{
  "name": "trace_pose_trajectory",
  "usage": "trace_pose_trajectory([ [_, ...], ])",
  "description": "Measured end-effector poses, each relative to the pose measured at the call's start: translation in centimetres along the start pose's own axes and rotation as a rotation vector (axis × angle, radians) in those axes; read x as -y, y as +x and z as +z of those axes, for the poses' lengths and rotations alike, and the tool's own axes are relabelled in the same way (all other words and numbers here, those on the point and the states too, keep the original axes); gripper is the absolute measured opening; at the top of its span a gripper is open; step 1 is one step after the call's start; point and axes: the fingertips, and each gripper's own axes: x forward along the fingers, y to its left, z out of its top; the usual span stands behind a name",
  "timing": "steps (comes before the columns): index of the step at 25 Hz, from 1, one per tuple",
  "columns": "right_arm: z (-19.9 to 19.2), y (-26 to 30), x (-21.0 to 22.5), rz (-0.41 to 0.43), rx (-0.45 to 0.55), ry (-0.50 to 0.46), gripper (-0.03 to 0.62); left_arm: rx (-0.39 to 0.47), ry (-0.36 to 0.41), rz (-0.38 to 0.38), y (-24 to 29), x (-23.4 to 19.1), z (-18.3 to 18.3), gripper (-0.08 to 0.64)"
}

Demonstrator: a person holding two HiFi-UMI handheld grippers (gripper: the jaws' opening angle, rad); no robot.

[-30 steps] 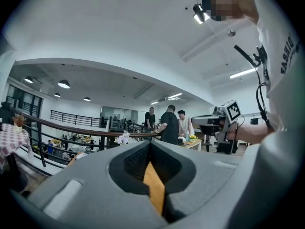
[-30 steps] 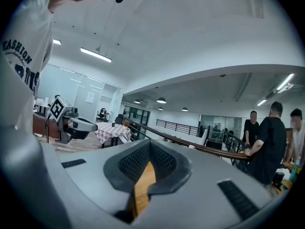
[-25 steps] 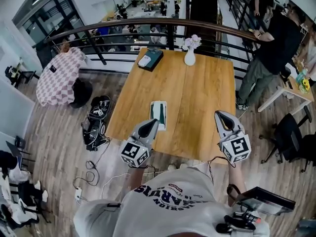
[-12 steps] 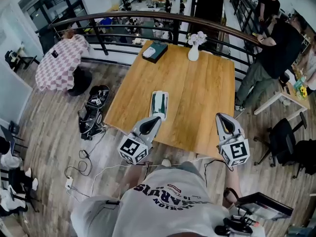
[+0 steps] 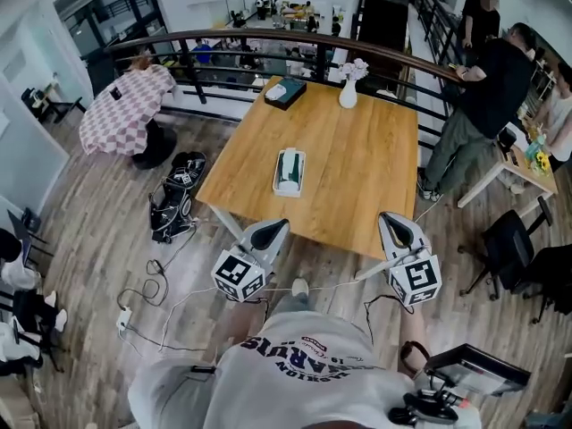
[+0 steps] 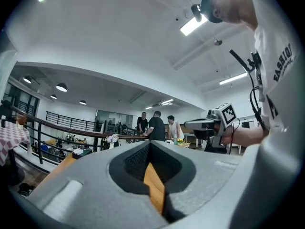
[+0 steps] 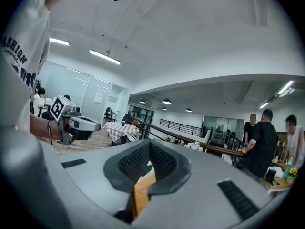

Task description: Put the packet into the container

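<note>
A white oblong container (image 5: 289,171) lies on the wooden table (image 5: 357,177), left of its middle, with a dark green packet (image 5: 288,175) lying in it. Both grippers hang off the table's near edge, over the floor. My left gripper (image 5: 277,225) is shut with nothing in it, and its jaws meet at the tips in the left gripper view (image 6: 149,144). My right gripper (image 5: 388,216) is shut and empty too, its jaws together in the right gripper view (image 7: 149,144). Both point toward the table, well short of the container.
A white vase of flowers (image 5: 348,88) and a dark box (image 5: 284,92) stand at the table's far edge by a curved railing (image 5: 268,43). People (image 5: 487,88) stand to the right. A black bag (image 5: 179,195) and cables lie on the floor at left.
The person has stepped back from the table. Both grippers, earlier over its near edge by the container, now hang in front of it. Both stayed shut.
</note>
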Motion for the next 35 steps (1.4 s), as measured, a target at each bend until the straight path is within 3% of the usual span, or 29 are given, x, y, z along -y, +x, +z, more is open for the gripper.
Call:
trace_pose_trajectory([
  [3, -1.2, -4.5, -3.2, 0.007, -0.004, -0.003, 0.005, -0.005, 0.013, -0.002, -3.9, 5.1, -1.3, 0.000],
  [7, -2.4, -10.6, -6.8, 0.021, -0.001, 0.030, 0.005, -0.043, -0.077, 0.027, -8.4, 11.3, -5.0, 0.000],
  [12, -3.2, -17.7, -9.9, -0.051, -0.010, 0.090, 0.005, -0.143, -0.107, -0.063, -13.4, 19.7, -7.2, 0.000],
  [15, -3.6, -21.8, -11.0, -0.107, -0.022, 0.131, 0.005, -0.143, -0.124, -0.095, -15.0, 22.8, -6.5, 0.000],
  [27, -4.5, -31.5, -13.4, -0.405, -0.033, 0.289, 0.005, -0.054, -0.017, -0.241, -16.5, 26.0, -0.9, 0.000],
  [32, -3.5, -32.7, -14.6, -0.414, -0.028, 0.298, 0.005, -0.108, -0.104, -0.211, -19.5, 25.5, -3.6, 0.000],
  [35, -3.0, -32.9, -15.2, -0.422, -0.034, 0.289, 0.005, -0.140, -0.107, -0.216, -20.3, 25.1, -4.4, 0.000],
])
